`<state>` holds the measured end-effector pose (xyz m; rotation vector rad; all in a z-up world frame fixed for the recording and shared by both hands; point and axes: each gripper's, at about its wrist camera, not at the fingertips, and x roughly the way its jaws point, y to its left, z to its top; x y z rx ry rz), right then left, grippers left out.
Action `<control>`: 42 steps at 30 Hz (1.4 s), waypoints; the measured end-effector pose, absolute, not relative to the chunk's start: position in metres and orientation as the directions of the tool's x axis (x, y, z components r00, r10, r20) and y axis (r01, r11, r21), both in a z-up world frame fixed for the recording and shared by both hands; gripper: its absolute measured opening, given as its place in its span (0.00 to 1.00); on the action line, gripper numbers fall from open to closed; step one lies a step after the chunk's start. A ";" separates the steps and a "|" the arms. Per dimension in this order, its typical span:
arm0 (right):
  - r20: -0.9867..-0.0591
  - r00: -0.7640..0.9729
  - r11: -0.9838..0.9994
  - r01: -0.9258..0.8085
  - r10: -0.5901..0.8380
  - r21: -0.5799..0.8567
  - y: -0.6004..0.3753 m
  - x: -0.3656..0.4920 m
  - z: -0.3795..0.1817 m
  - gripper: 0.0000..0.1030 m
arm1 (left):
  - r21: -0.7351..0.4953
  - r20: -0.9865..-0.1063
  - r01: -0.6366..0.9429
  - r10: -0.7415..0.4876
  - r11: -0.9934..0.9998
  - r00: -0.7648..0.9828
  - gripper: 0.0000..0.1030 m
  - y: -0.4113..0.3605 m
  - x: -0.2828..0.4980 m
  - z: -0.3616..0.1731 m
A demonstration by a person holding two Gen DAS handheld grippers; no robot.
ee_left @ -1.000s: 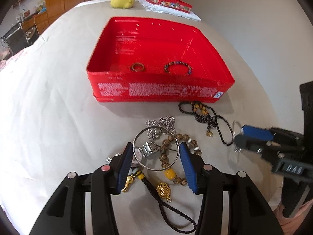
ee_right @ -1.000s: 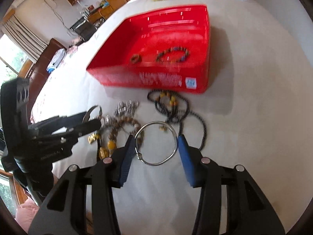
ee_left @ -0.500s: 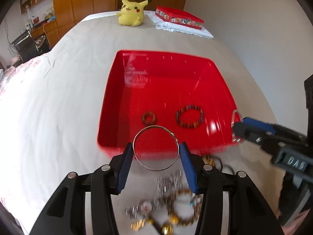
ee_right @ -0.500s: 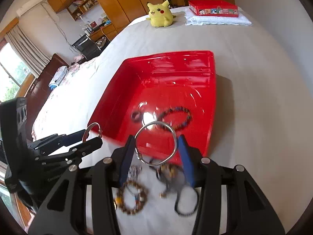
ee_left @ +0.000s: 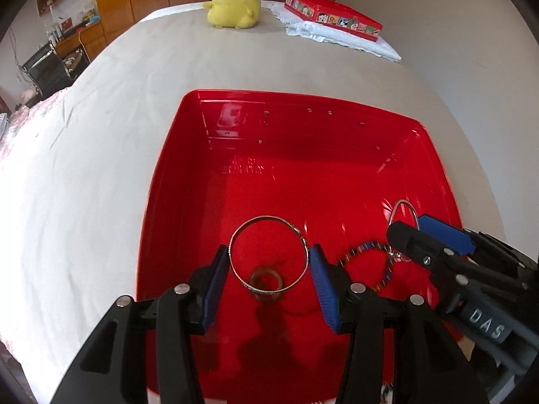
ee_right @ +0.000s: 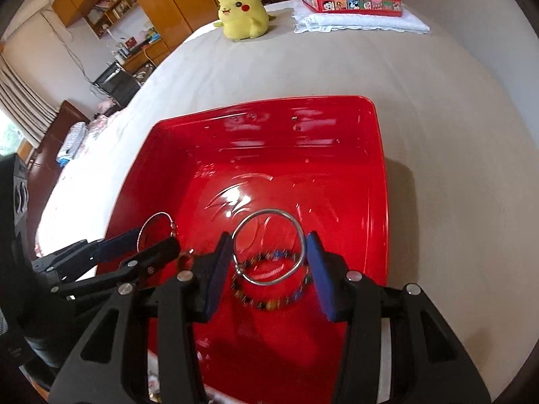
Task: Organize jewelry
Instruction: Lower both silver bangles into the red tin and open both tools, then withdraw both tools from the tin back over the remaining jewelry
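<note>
Both silver hoops could land badly if they are let go from here. Each hangs above the red tray [ee_left: 161,181], which sits on the bed [ee_left: 84,141], so a dropped hoop may bounce on the hard plastic, roll toward a wall, or fall on the pieces already lying there. The two tongs are also close together, and a careless turn could knock one against the other.

The left tongs [ee_left: 269,269] are closed part way on a silver hoop [ee_left: 268,254], its blue pads pressing the hoop's left and right sides, above a small brown ring [ee_left: 266,279] on the tray floor. The right tongs [ee_right: 269,262] grip the other silver hoop [ee_right: 269,247] the same way, over a beaded bracelet [ee_right: 269,281] near the tray's near right side.
</note>
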<state>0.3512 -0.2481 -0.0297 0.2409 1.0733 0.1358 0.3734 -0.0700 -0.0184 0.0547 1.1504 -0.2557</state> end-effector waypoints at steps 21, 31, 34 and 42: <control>-0.764 0.584 0.950 -0.042 0.275 0.310 -0.264 0.304 0.022 0.50 | -0.088 -0.843 0.233 -0.197 0.969 0.501 0.50 -0.035 0.314 0.043; -0.772 0.517 0.925 -0.129 0.369 0.356 -0.252 0.233 0.018 0.50 | -0.006 -0.859 0.238 -0.126 0.971 0.496 0.51 -0.003 0.239 0.022; -0.780 0.487 0.917 -0.136 0.392 0.376 -0.249 0.213 0.007 0.50 | -0.030 -0.884 0.229 -0.132 0.973 0.448 0.52 0.010 0.226 0.001; -0.816 0.411 0.912 -0.135 0.407 0.387 -0.234 0.186 -0.019 0.51 | -0.061 -0.920 0.201 -0.133 0.978 0.368 0.62 0.019 0.206 -0.034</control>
